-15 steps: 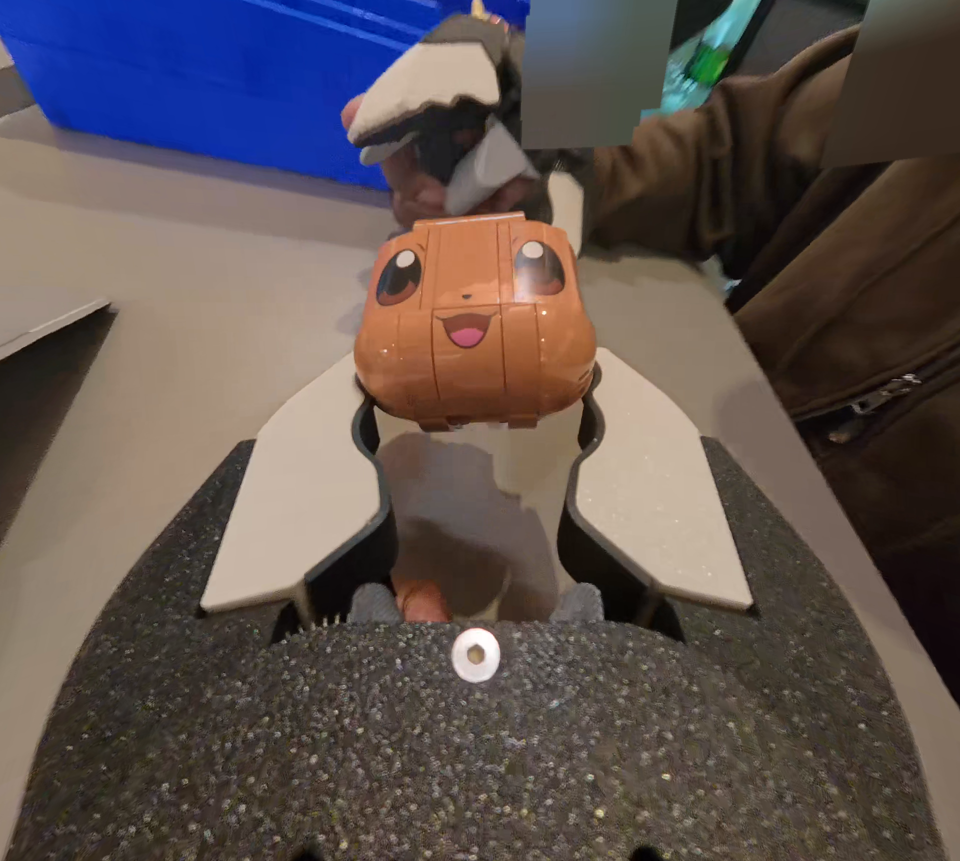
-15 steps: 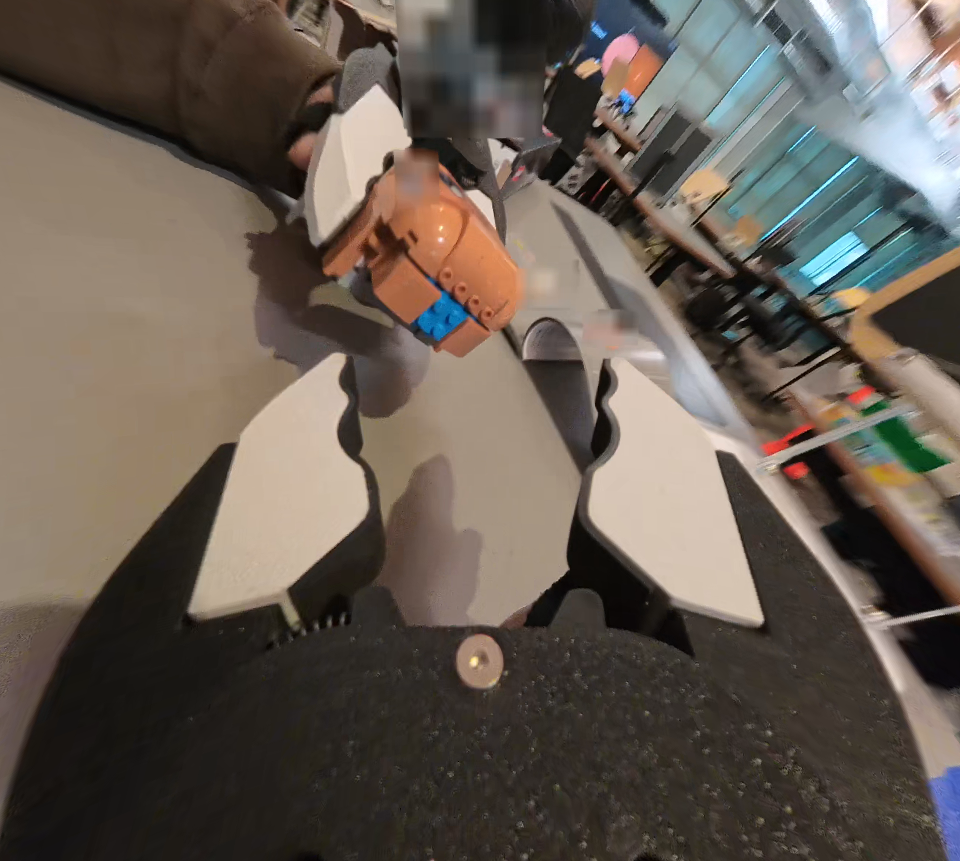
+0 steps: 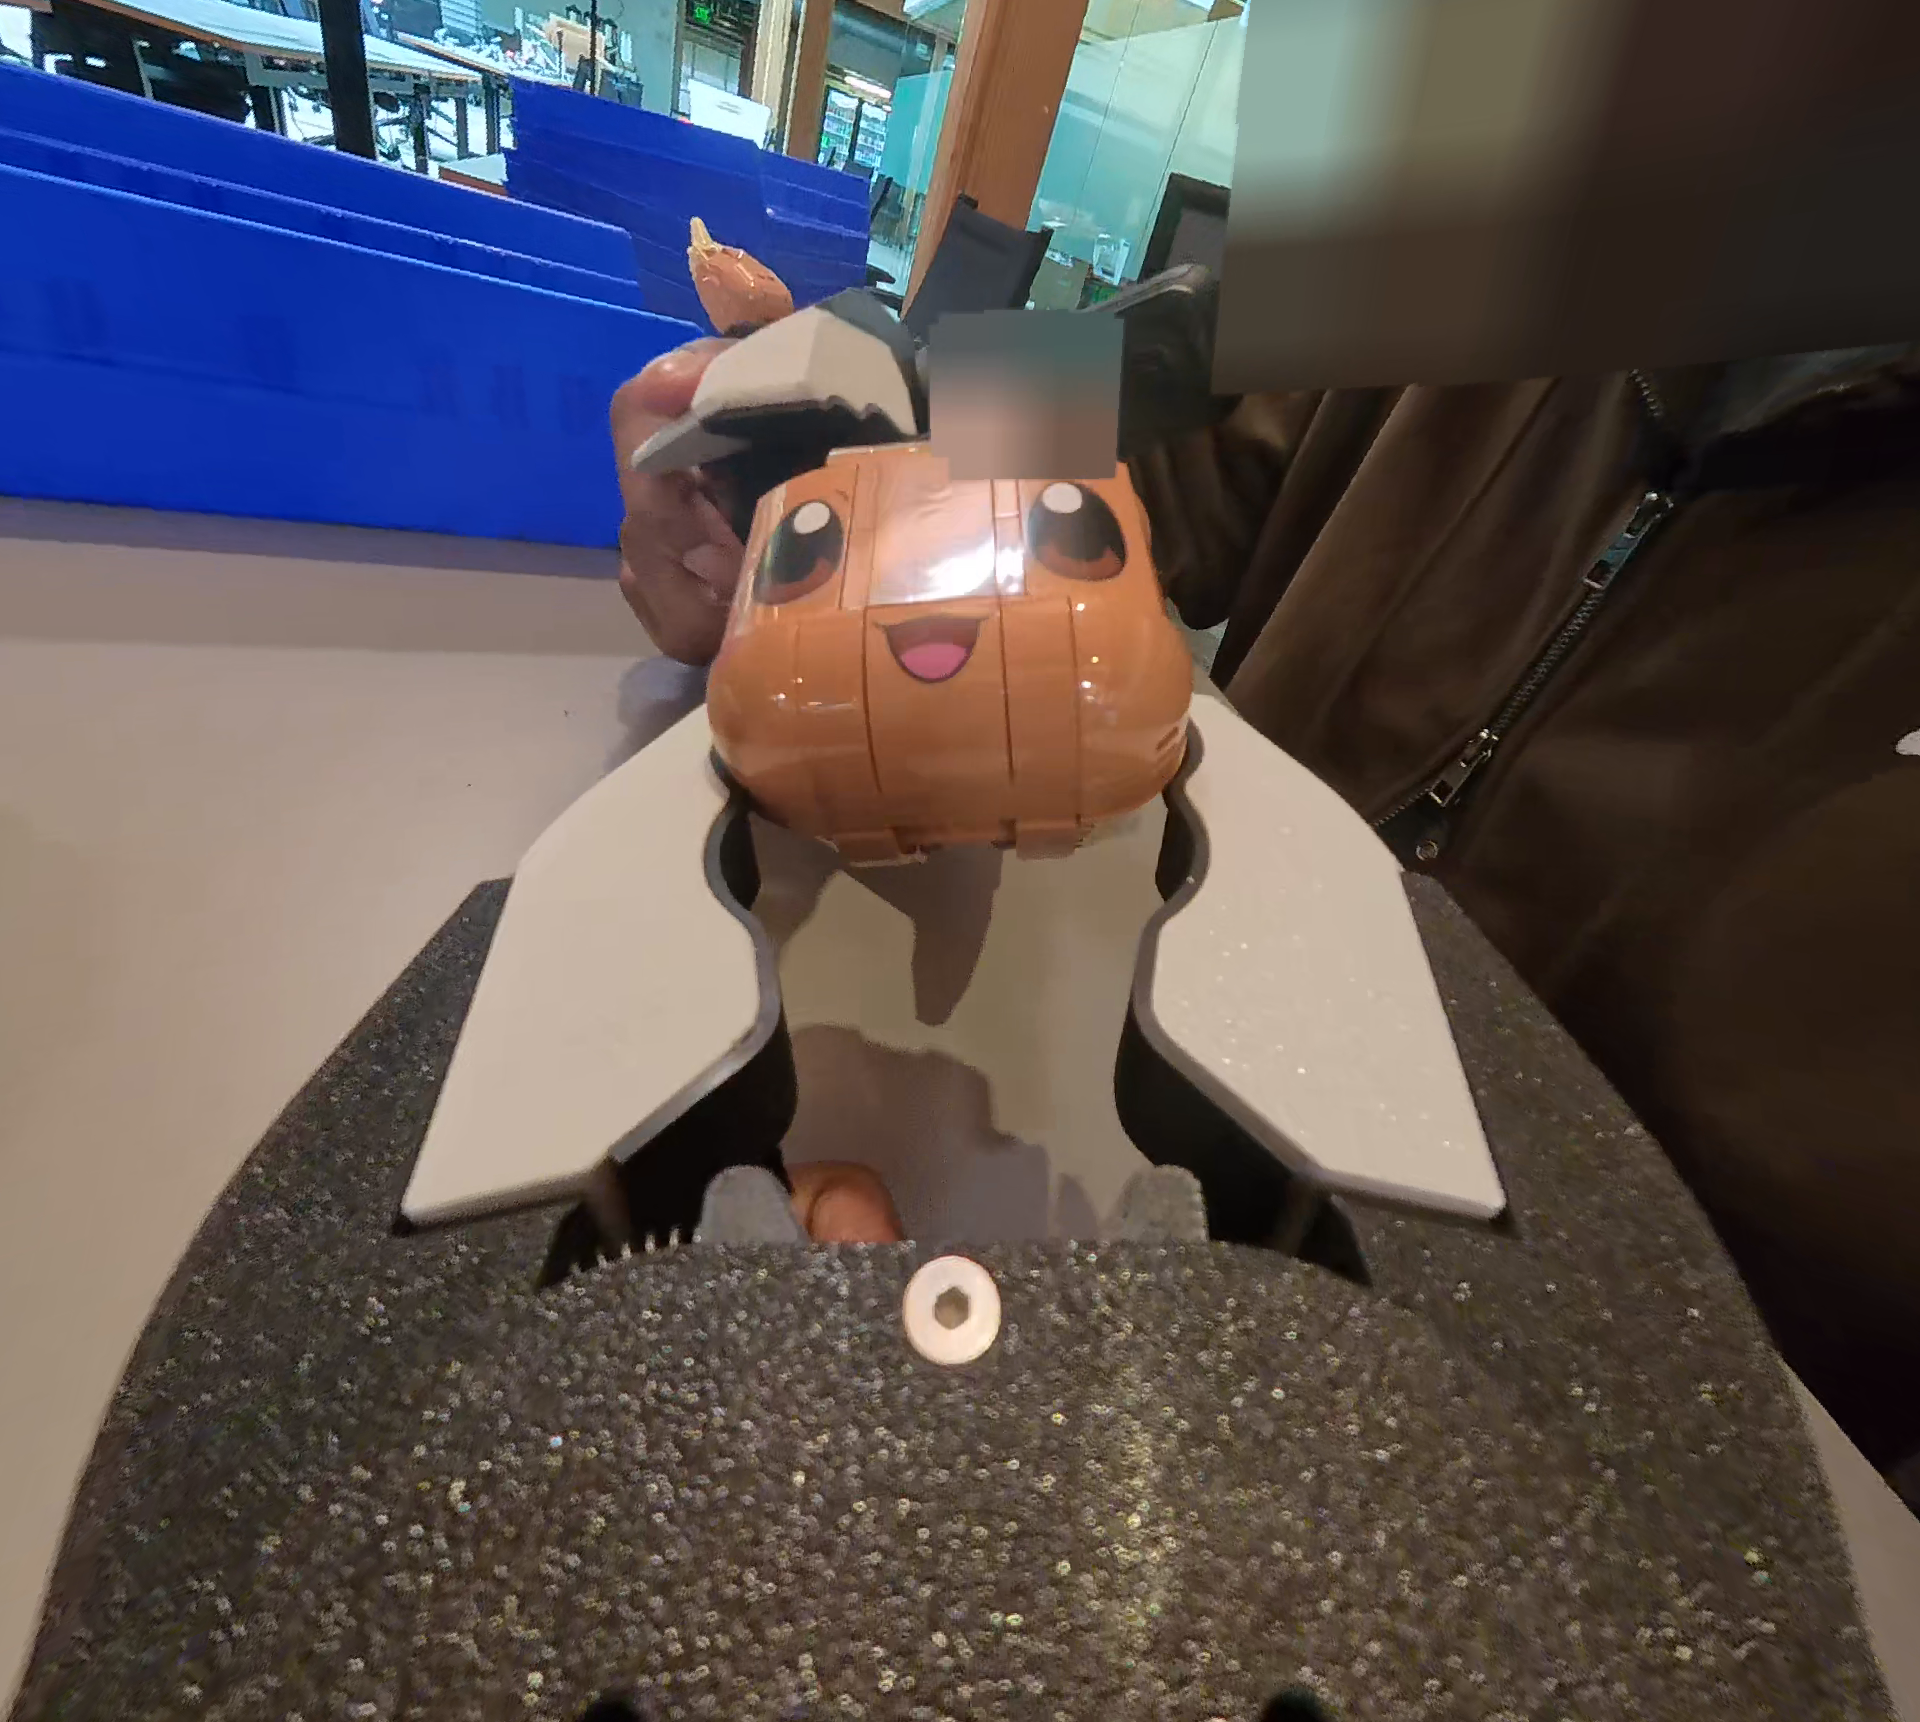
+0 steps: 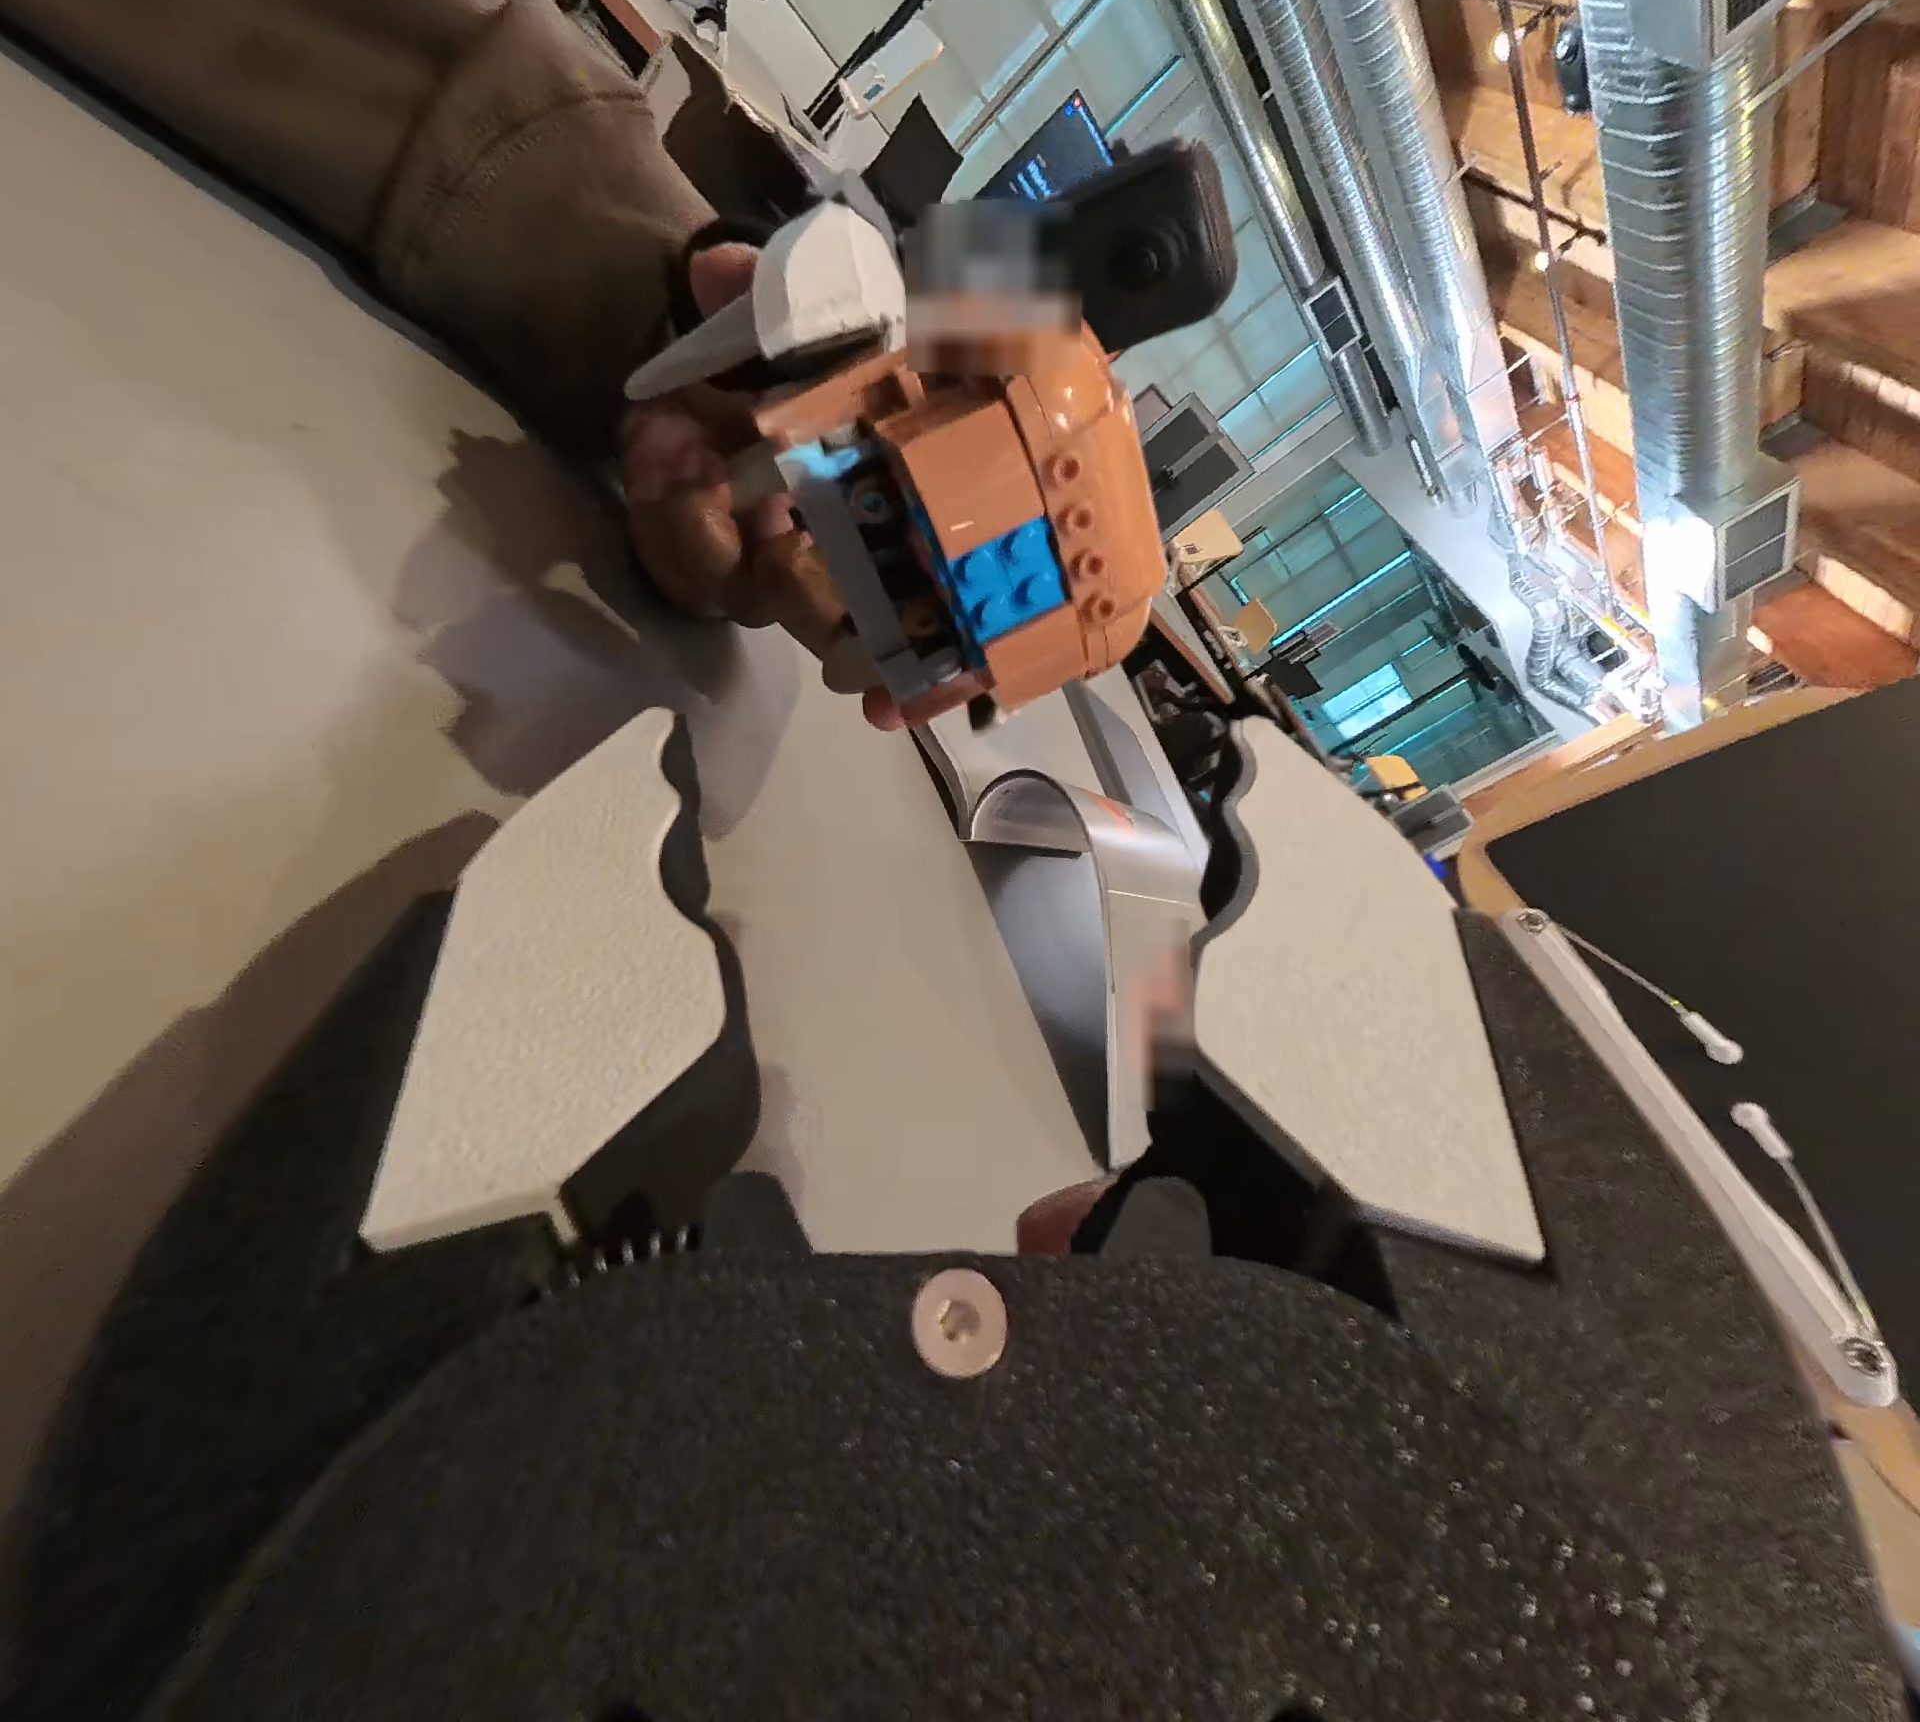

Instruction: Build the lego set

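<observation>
Lego head (image 3: 951, 664), brown with a printed face, is clamped between the fingertips of your left gripper (image 3: 951, 779). The two fingers press its lower sides, and the head is held above the grey table (image 3: 260, 789), not touching it. In the left wrist view the head is a little above the centre, with the face turned to the camera.

Your right gripper (image 4: 961, 742) has its fingers wide apart and nothing is between them. In the right wrist view the head is at 12 o'clock from this gripper, near but apart from it. You see the head's back there: open studs and a block of blue bricks (image 4: 1003, 576).

In the left wrist view, the right gripper is behind the head, at 11 o'clock from it. A small brown piece (image 3: 738, 285) shows just above its upper finger. I cannot tell what carries this piece.

Blue bins (image 3: 260, 342) stand on the far side of the table, at 10 o'clock from the head. Your brown jacket (image 3: 1558, 685) fills the side at 3 o'clock.
</observation>
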